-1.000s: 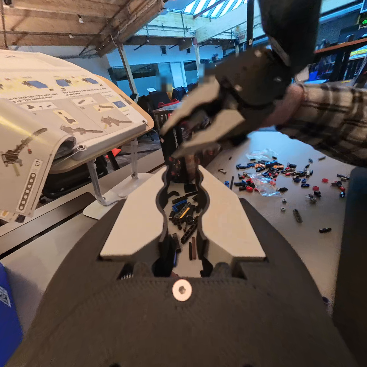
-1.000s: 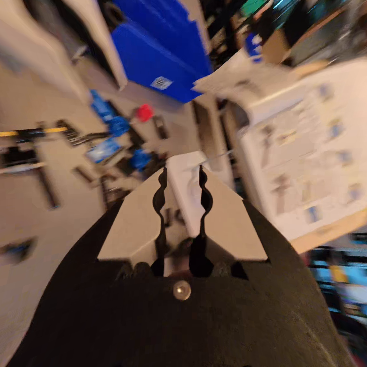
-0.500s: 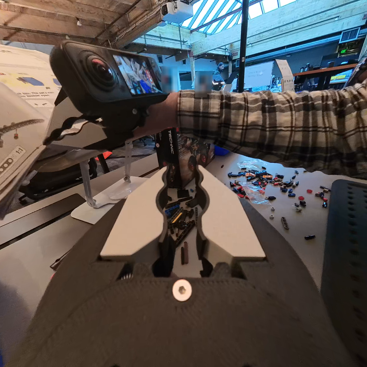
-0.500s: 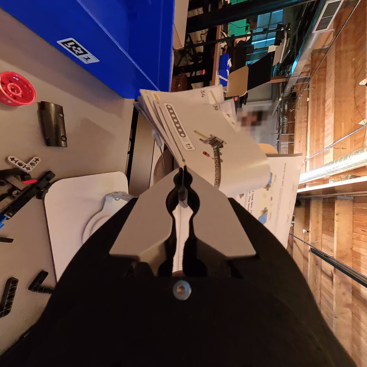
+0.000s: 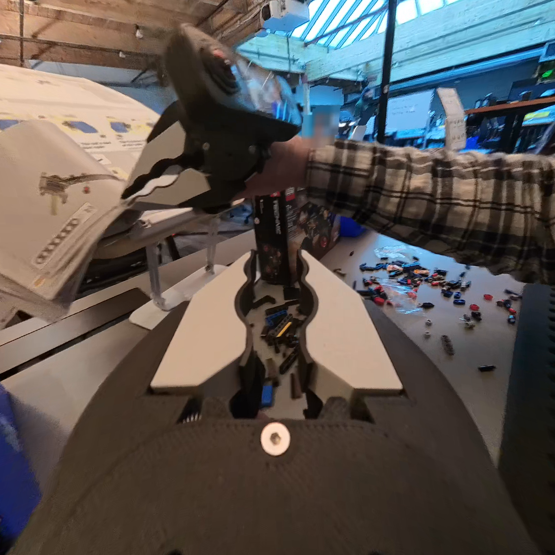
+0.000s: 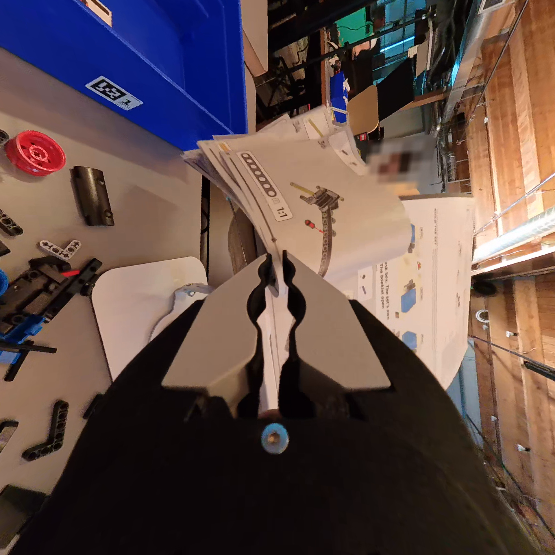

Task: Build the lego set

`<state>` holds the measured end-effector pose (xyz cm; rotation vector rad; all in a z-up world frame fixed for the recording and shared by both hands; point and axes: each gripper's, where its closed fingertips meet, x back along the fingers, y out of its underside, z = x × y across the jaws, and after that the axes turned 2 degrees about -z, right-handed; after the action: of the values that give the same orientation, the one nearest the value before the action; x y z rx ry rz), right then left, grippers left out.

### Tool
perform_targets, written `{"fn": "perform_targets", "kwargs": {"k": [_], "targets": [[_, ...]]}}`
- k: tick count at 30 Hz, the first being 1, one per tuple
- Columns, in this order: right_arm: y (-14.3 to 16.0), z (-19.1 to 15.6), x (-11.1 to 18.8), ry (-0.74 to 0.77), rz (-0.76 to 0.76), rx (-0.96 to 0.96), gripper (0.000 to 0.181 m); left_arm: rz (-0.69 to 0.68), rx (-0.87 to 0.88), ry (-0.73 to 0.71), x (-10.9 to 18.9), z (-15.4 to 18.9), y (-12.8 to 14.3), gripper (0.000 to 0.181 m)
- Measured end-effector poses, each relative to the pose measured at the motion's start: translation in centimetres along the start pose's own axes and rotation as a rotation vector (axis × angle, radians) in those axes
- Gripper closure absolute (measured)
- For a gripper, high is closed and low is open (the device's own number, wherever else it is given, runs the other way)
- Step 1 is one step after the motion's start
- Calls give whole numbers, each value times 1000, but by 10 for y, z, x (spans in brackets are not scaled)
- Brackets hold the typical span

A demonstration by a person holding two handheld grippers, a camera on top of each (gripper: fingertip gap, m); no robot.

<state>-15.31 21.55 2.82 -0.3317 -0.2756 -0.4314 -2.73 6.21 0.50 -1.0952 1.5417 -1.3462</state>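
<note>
Left gripper [image 5: 276,264] at 6 o'clock of the left wrist view, jaws spread apart, nothing between them, hovering over the grey table [image 5: 468,339]. Through the gap: small pile of black, blue and yellow lego pieces [image 5: 280,327] on the table. Just past the fingertips at 12 o'clock, black lego box [image 5: 276,237] standing upright. At 2–3 o'clock, scattered lego parts [image 5: 420,285] with a clear plastic bag, well apart from the pile.

Right gripper [image 6: 276,256] reaches across at 10–11 o'clock in the left wrist view [image 5: 135,192], held by a hand with a plaid sleeve [image 5: 435,195]. In its own view the jaws are nearly together, pinching the edge of an instruction booklet [image 6: 324,204] page; the page curls upward at 12–1 o'clock. Booklet sits on a white stand [image 6: 135,300] at 9 o'clock of the fingers.

Farther left in the right wrist view: partly built black-and-blue lego assembly [image 6: 33,297] at 9 o'clock, black curved panel [image 6: 91,196], red wheel hub [image 6: 34,151] at 10 o'clock, blue bin [image 6: 150,54] at 11 o'clock.
</note>
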Motion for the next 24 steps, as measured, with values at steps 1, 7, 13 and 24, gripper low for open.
{"fn": "perform_targets", "kwargs": {"k": [1,7,13,24], "targets": [[2,1,2,1,0,-5,174,-24,-8,-28,0,-10,-1,156],[11,8,9,3,12,-47,177,-179,11,-201,-4,-101,-11,151],[29,10,10,-1,-25,-104,167,-318,28,-262,-34,-176,3,144],[80,29,26,77,-123,-318,166,-403,-1,-126,-93,-184,21,138]]}}
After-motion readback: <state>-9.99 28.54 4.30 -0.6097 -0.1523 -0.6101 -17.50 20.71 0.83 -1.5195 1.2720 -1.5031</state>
